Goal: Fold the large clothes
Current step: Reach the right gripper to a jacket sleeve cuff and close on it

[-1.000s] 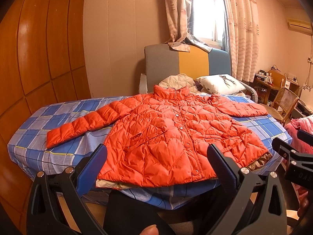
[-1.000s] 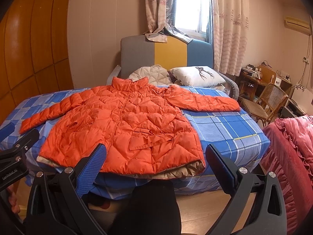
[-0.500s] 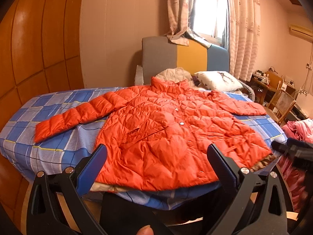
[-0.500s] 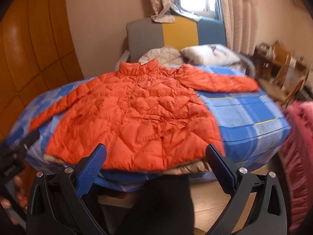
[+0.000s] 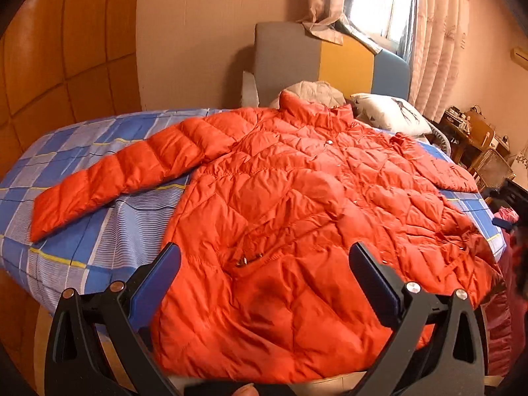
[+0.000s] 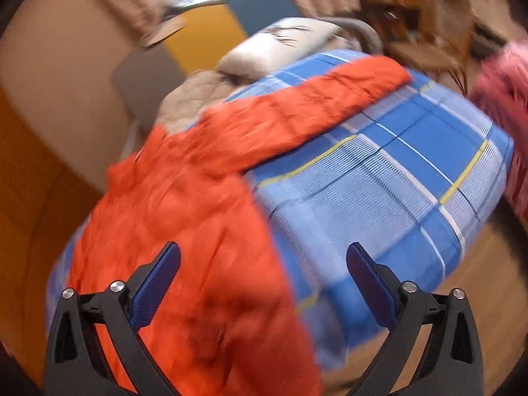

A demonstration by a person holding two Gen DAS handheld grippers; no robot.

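Two spread grippers, my left gripper (image 5: 264, 274) and right gripper (image 6: 263, 272), the right closing on nothing: the puffy orange down jacket (image 5: 297, 204) looks light, slippery; I'd pinch the six-o'clock hem.

No text, label, brand, number or sign can be read in either view. The orange jacket (image 5: 297, 217) is seen to carry only snap buttons and a small metal fitting, on which no lettering can be made out. A dark drawn motif, not writing, is shown on the white pillow (image 5: 392, 115) at the far end of the bed. The checked bedsheet (image 6: 389, 178) is marked by lines alone. The right wrist view is blurred throughout, so that nothing could be read there.
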